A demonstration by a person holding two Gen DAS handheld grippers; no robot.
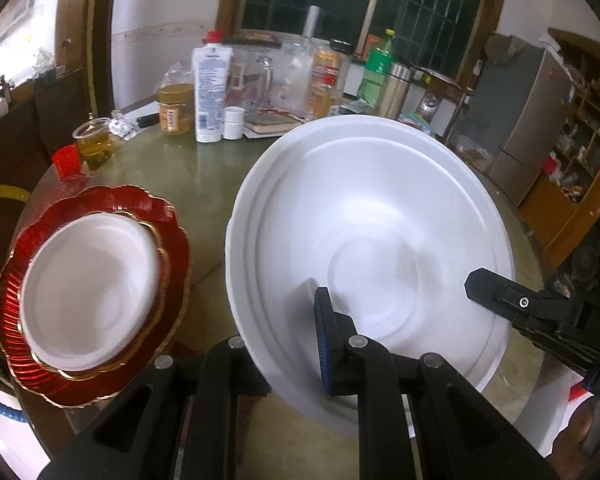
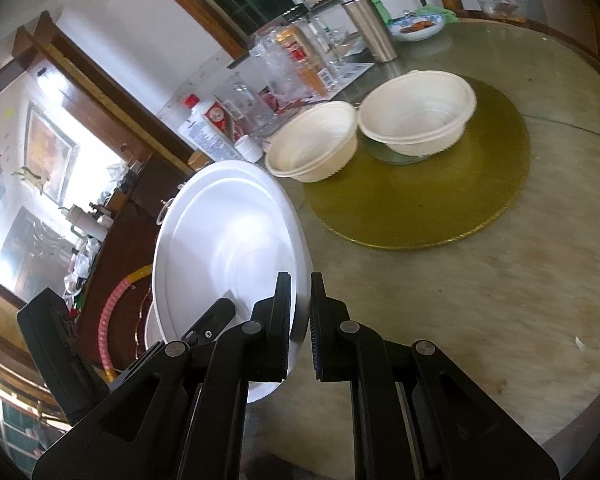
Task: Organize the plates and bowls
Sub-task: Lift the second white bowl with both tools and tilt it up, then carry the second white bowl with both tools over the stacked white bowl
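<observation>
A large white plate (image 1: 364, 216) hangs tilted above the table, held from two sides. My left gripper (image 1: 300, 308) is shut on its near rim, with one blue-padded finger on top and the other hidden beneath. In the right wrist view my right gripper (image 2: 302, 292) is shut on the same plate (image 2: 228, 232) at its opposite rim. The right gripper (image 1: 488, 284) also shows at the plate's right edge in the left wrist view. A stack of red, gold-edged plates (image 1: 168, 216) with a white plate (image 1: 88, 292) on top sits at the table's left edge. Two cream bowls (image 2: 312, 140) (image 2: 416, 116) stand further back.
A round gold board (image 2: 428, 208) lies under one bowl on the marble table (image 2: 480, 320). Bottles, jars, a white carton (image 1: 212, 92), a glass of tea (image 1: 94, 140) and a steel flask (image 2: 370, 24) crowd the far side. A fridge (image 1: 528, 120) stands to the right.
</observation>
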